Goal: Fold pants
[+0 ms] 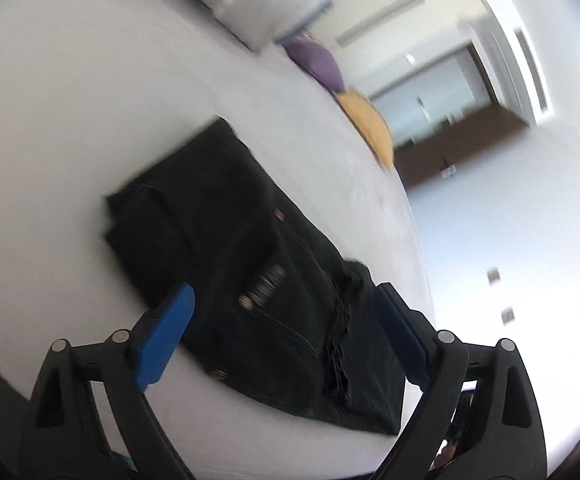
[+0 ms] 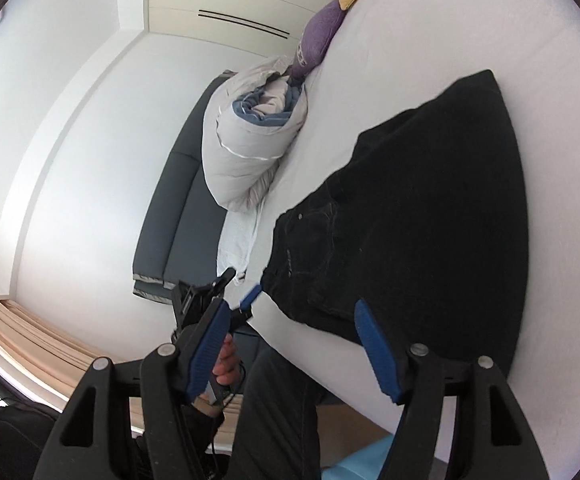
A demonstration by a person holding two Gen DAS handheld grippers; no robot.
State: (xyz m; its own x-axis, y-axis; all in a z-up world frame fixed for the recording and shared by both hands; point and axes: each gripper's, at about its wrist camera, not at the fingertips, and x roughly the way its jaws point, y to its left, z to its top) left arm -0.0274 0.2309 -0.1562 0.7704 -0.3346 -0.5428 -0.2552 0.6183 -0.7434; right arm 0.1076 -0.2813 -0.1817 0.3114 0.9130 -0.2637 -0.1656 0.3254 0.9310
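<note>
Evidently we are late in the folding: the black pants point(image 1: 250, 264) lie on the white bed point(image 1: 58, 128) as a compact stacked rectangle near the mattress edge, waistband rivets and a frayed hem showing on top. Our left hand-held gripper point(image 1: 286, 332) hangs just above the near end of the bundle, its blue fingers point(image 1: 166, 336) spread wide with nothing between them. Our right hand-held gripper point(image 2: 294, 348) is likewise parted and empty, poised by the bed's edge beside the pants point(image 2: 418, 216). A rolled duvet point(image 2: 246, 152), a purple cushion point(image 2: 318, 36) and a yellow one point(image 1: 370, 128) sit well apart at the far side. We judge the fold essentially made; what remains calls for checking the edges and smoothing or squaring the stack if any layer sticks out.
</note>
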